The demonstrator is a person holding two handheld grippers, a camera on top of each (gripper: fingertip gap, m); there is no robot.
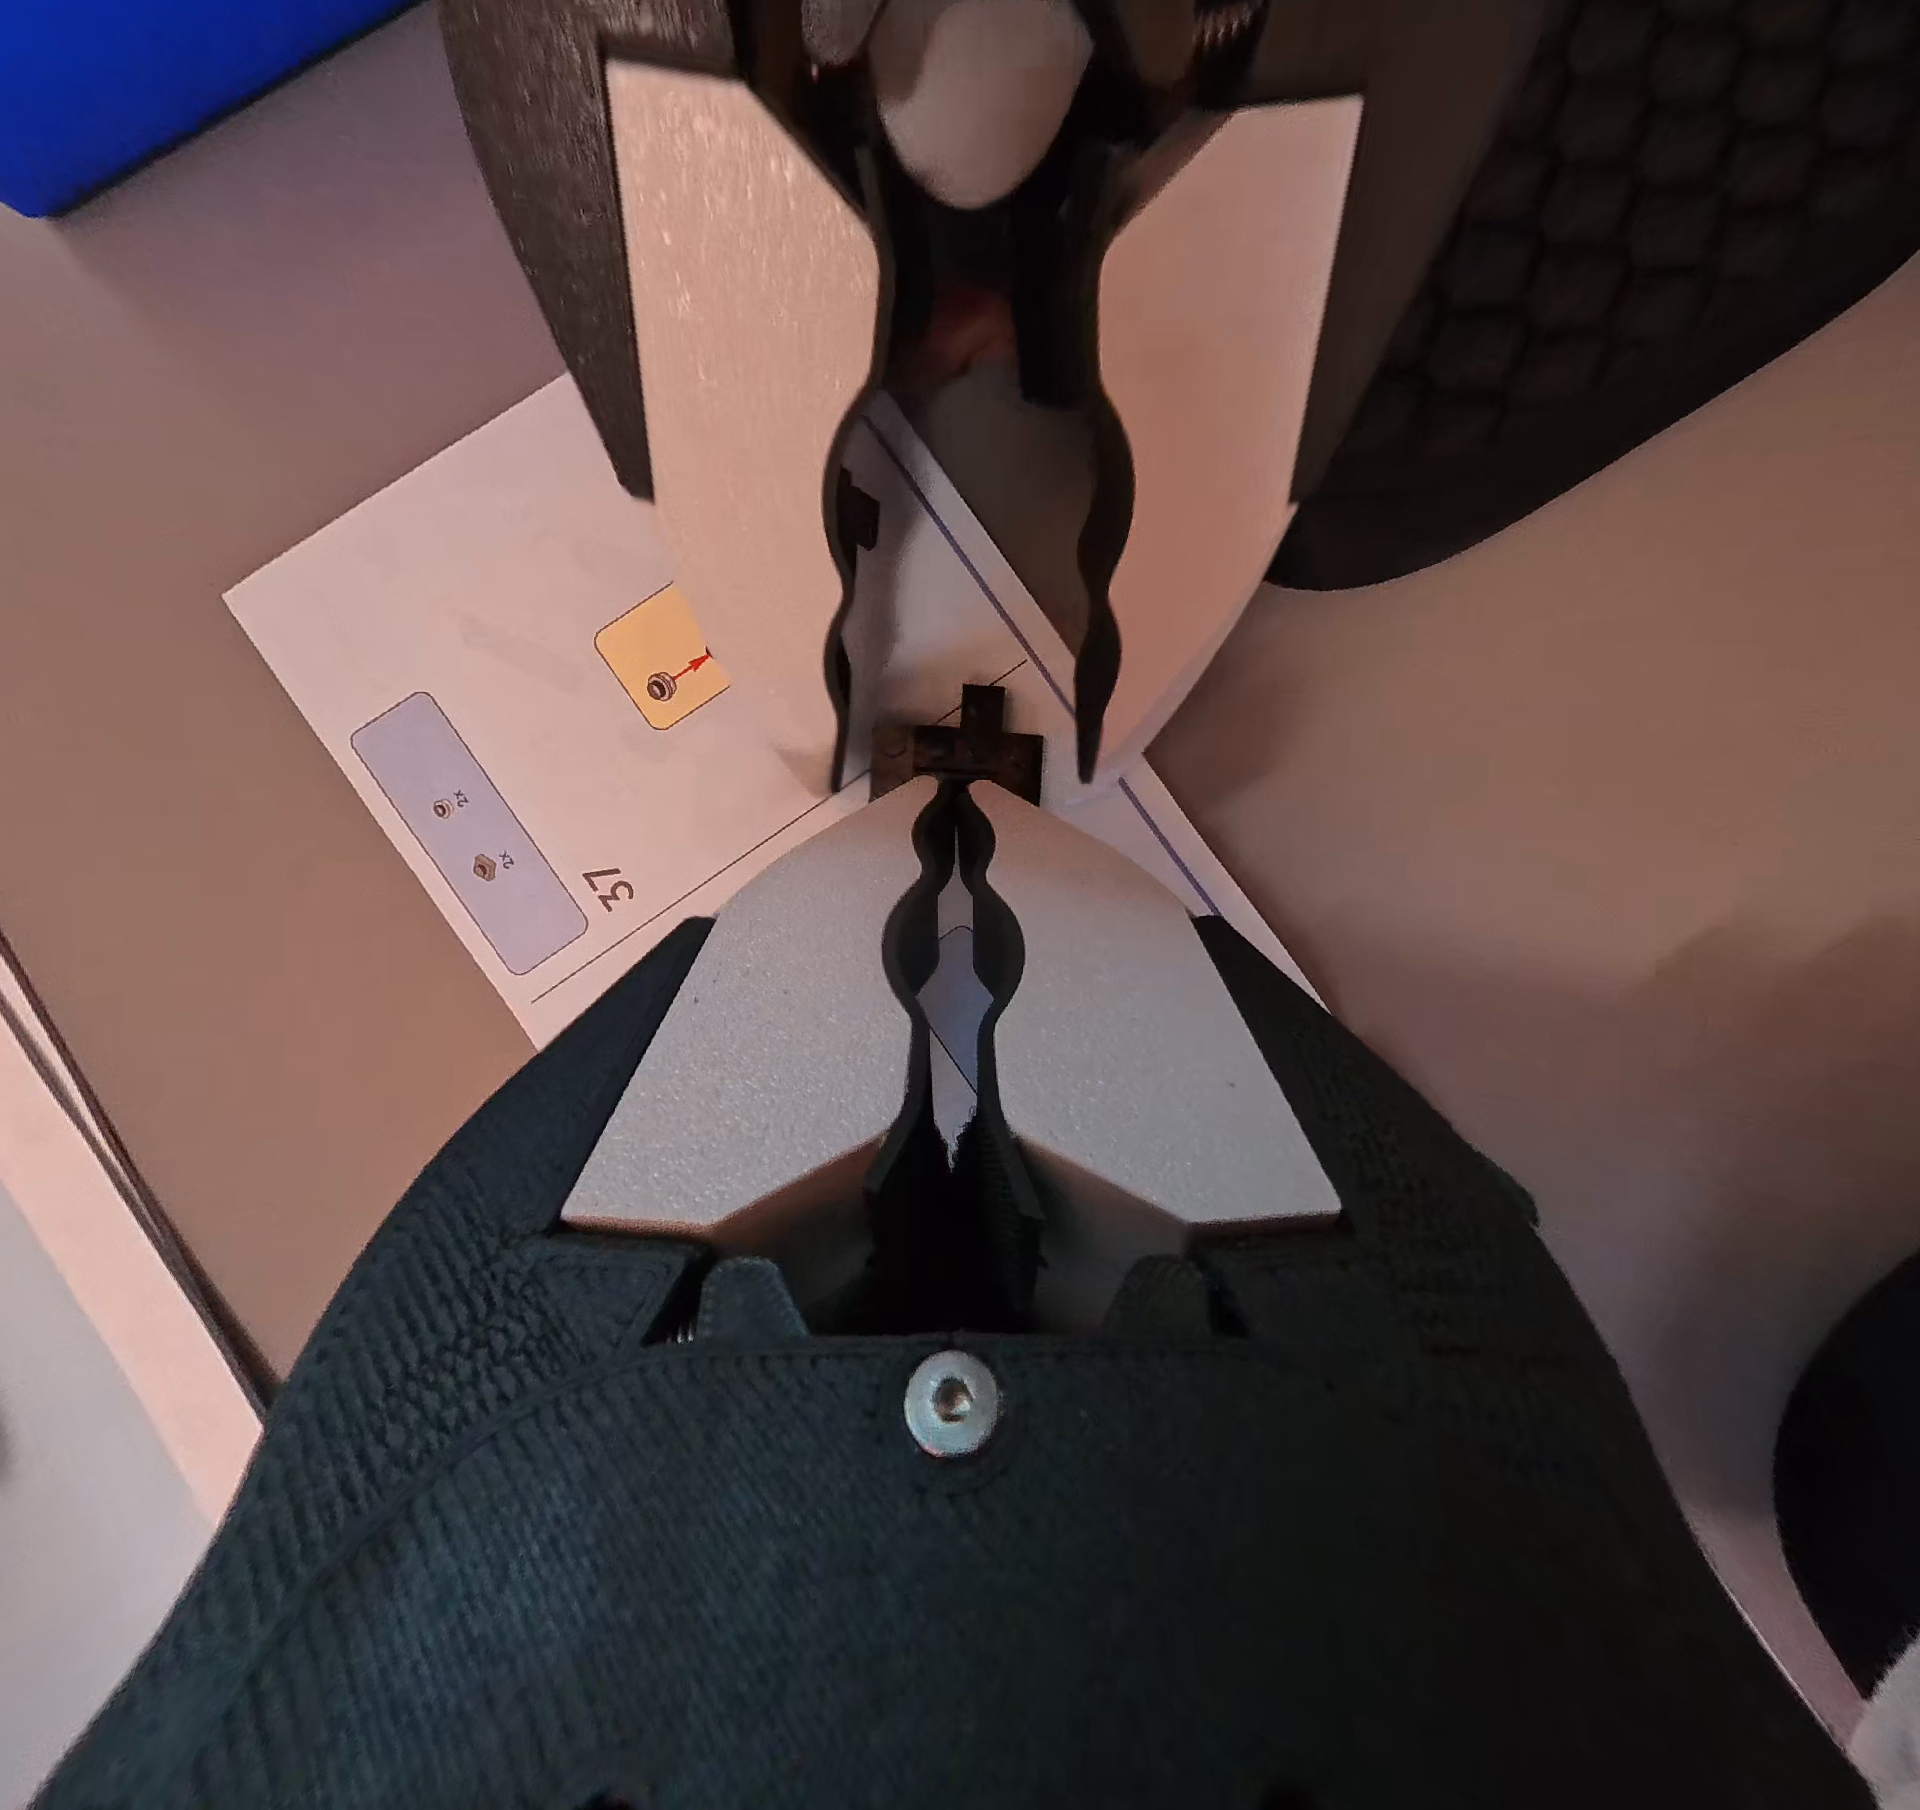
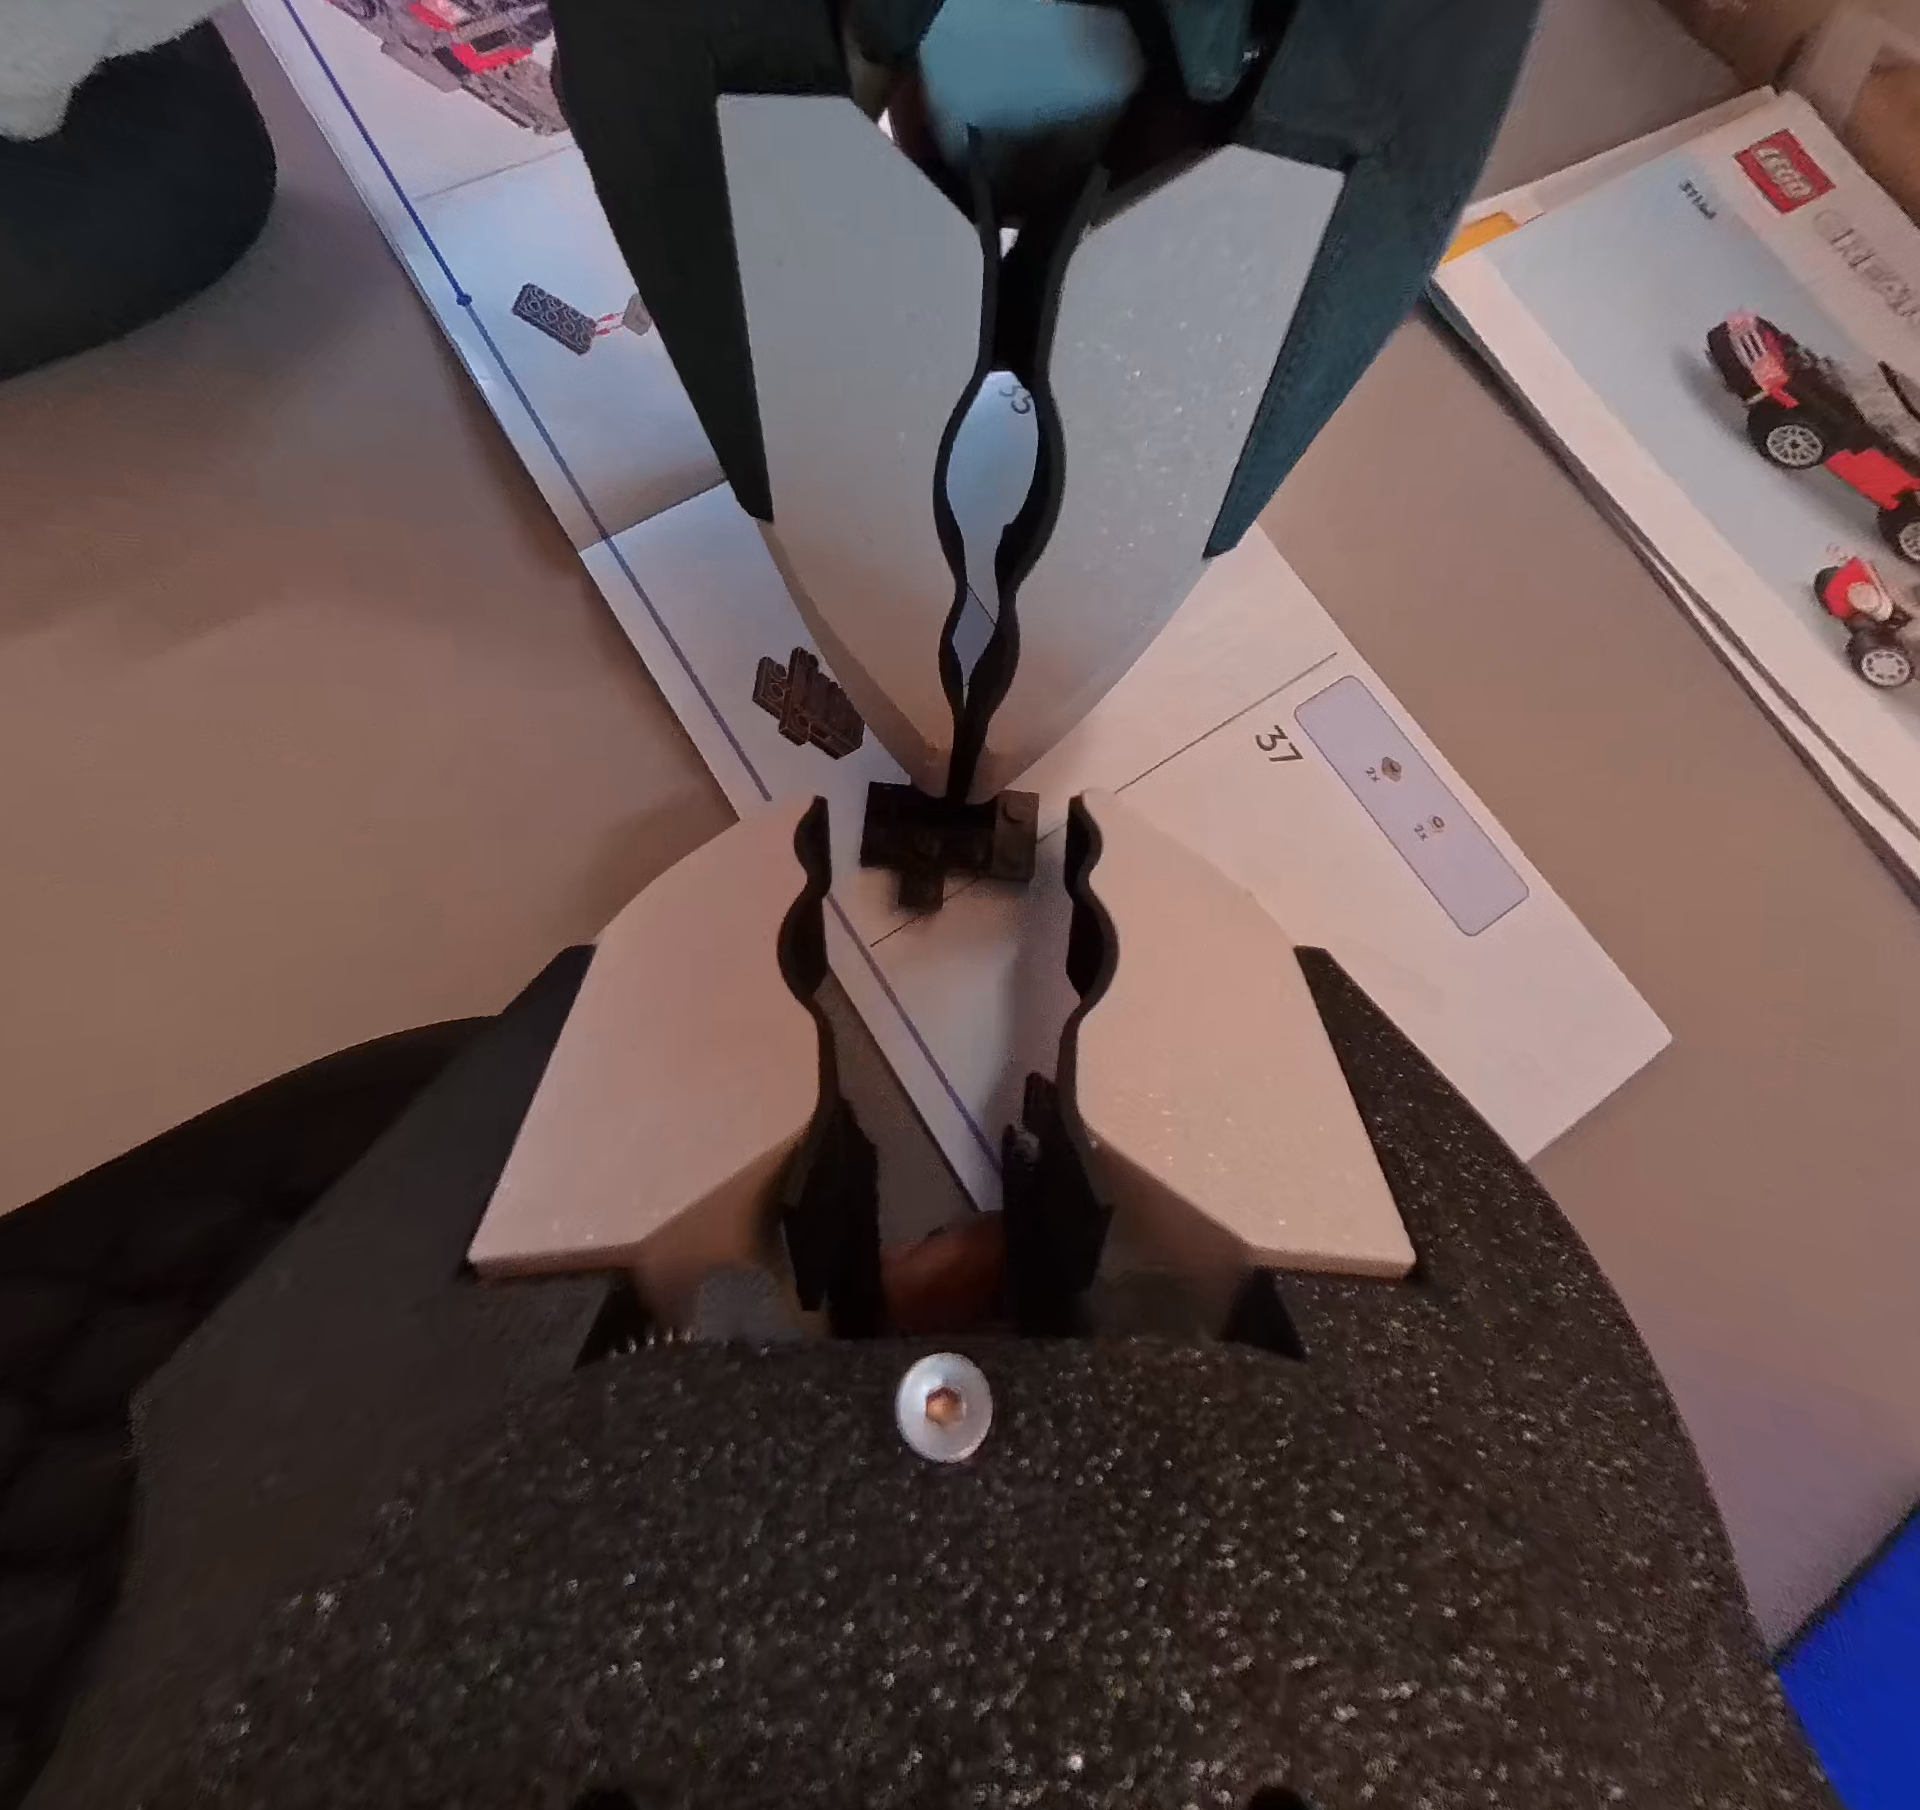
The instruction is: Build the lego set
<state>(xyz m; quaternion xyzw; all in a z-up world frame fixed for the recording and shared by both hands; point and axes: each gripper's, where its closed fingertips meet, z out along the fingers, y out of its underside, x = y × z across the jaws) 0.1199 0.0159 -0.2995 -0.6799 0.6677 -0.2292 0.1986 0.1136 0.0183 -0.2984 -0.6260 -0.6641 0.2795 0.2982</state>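
A small black lego assembly [image 1: 961, 747] of flat plates, roughly cross-shaped, sits just over the open instruction booklet [image 1: 416, 721]. My left gripper [image 1: 956, 802] is shut on its near edge. In the right wrist view the left gripper [image 2: 966, 789] comes in from the top and pinches the assembly [image 2: 914, 841]. My right gripper [image 2: 948, 820] is open, with one fingertip on each side of the assembly, not touching it. In the left wrist view the right gripper [image 1: 964, 773] reaches in from the top. Whether the assembly rests on the page cannot be told.
The booklet [image 2: 1351, 981] lies on a beige table [image 2: 260, 721]. A second booklet [image 2: 1662, 358] with car pictures lies at the right. A blue box [image 1: 156, 25] stands at the far left and shows again at the corner [image 2: 1860, 1687]. A dark rounded object [image 2: 104, 233] is at the left. Both grippers' tips are close together, under 4 cm apart. Both grippers' tips are roughly 20 centimetres from the dark rounded object [image 2: 104, 233].
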